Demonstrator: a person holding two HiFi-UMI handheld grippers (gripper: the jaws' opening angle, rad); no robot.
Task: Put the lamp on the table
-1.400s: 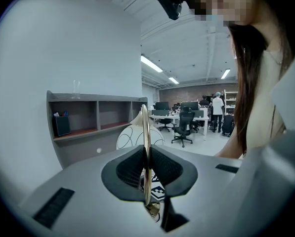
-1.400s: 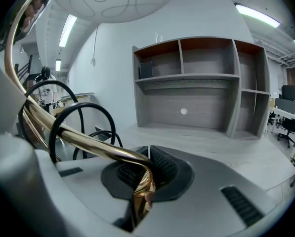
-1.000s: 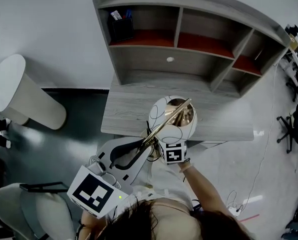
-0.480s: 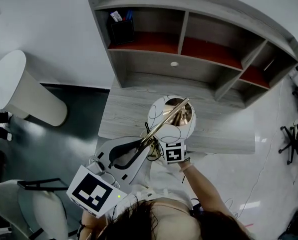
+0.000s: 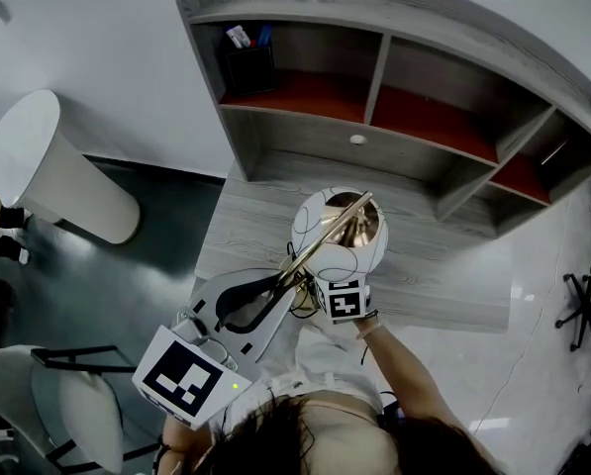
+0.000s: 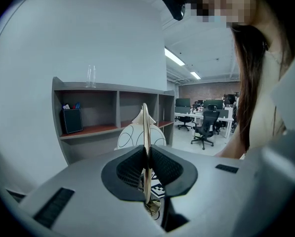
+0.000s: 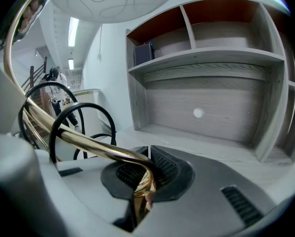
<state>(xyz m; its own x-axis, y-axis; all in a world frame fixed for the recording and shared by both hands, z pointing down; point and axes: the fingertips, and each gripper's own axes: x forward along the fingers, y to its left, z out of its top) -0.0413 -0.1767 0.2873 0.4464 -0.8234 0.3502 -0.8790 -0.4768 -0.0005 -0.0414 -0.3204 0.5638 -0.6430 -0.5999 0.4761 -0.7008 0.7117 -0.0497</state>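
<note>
Lamp (image 5: 320,249) slanted, shade (image 5: 343,228) toward the shelves (image 5: 374,127)

The left hand-held gripper (image 6: 147,157) has its two dark ribbed pads pressed on the thin gold rod (image 6: 145,127) of the lamp (image 6: 130,137), and the rod stands upright between them. Straight ahead of the jaws is the white round shade (image 6: 156,137), and behind it a grey shelf unit (image 6: 112,89). A black holder (image 6: 71,120) is in its left compartment and a clear glass (image 6: 91,76) on top.
</note>
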